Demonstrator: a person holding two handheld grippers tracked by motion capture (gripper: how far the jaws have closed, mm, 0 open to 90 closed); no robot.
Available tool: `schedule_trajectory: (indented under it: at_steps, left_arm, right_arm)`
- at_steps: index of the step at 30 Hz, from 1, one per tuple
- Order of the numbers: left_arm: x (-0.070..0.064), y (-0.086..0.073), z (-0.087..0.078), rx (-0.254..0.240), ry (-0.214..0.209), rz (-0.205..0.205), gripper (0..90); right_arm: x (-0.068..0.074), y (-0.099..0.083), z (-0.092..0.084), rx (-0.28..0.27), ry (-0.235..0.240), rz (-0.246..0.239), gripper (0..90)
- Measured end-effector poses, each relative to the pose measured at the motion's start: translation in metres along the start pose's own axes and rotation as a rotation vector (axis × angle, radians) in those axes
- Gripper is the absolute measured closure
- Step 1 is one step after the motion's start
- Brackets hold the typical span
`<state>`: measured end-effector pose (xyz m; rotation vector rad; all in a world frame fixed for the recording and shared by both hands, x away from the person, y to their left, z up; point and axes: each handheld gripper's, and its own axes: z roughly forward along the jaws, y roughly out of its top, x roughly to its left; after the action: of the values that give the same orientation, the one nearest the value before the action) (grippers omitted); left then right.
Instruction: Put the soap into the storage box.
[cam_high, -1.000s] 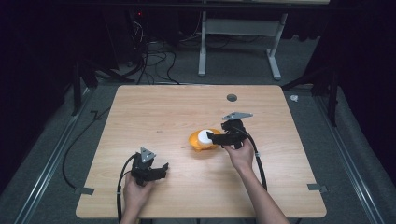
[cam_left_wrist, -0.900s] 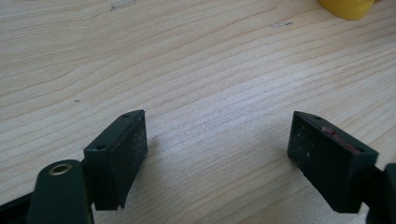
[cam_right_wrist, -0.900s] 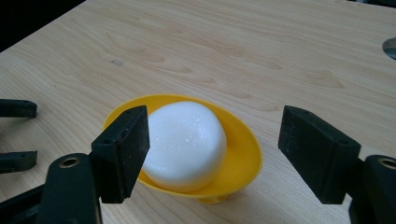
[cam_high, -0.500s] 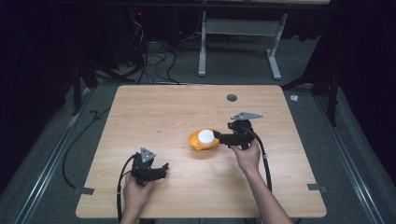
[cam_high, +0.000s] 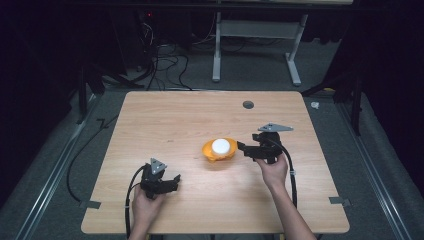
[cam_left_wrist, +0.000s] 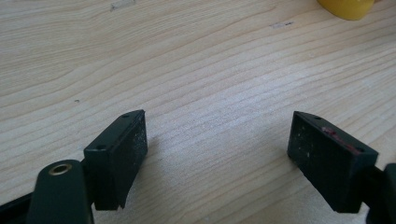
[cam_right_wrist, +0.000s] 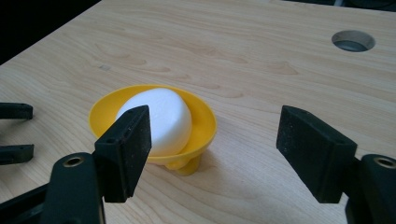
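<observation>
- Dark floor and tangled cables surround the wooden table (cam_high: 175, 120), and a white metal frame (cam_high: 257, 45) stands on the floor beyond its far edge.
- We see a round hole (cam_high: 248, 104) in the tabletop near the far edge, right of centre; in the right gripper view it sits at the upper right.
- We see grey tape tabs at the near corners of the table, one on the left (cam_high: 90, 204) and one on the right (cam_high: 338, 201).
- We find the yellow dish (cam_high: 219, 149) near the middle of the table, with a white rounded piece (cam_high: 220, 146) resting inside it.
- We hold the right gripper (cam_high: 242, 146) just right of the dish, pointing left at it; its jaws stand wide apart and hold nothing.
- We see in the right gripper view that the dish stands on a short yellow foot, ahead of the jaws and toward the left one, and we cannot tell whether the jaw touches it.
- We hold the left gripper (cam_high: 172, 181) low at the near left of the table, well apart from the dish; its jaws are spread wide over bare wood.
- We notice the yellow dish edge at the top right of the left gripper view.
- We can read no brand, label or writing on anything; a small reddish smear on the right-hand jaw in the left gripper view is too faint to make out.
</observation>
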<state>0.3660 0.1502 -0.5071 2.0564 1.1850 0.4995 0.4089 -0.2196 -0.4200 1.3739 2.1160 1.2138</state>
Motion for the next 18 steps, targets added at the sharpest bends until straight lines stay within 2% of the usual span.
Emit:
schedule_trajectory:
  at_steps: [6,10,18]
  left_arm:
    - [0.000,0.000,0.000,0.000,0.000,0.000,20.2]
    - [0.000,0.000,0.000,0.000,0.000,0.000,20.3]
    - [0.000,0.000,0.000,0.000,0.000,0.000,20.3]
  right_arm:
    - [-0.005,-0.001,-0.012,-0.023,-0.010,0.008,27.3]
    - [-0.006,-0.001,-0.019,-0.037,0.000,0.018,27.7]
    - [-0.007,-0.004,-0.025,-0.046,-0.003,0.022,28.2]
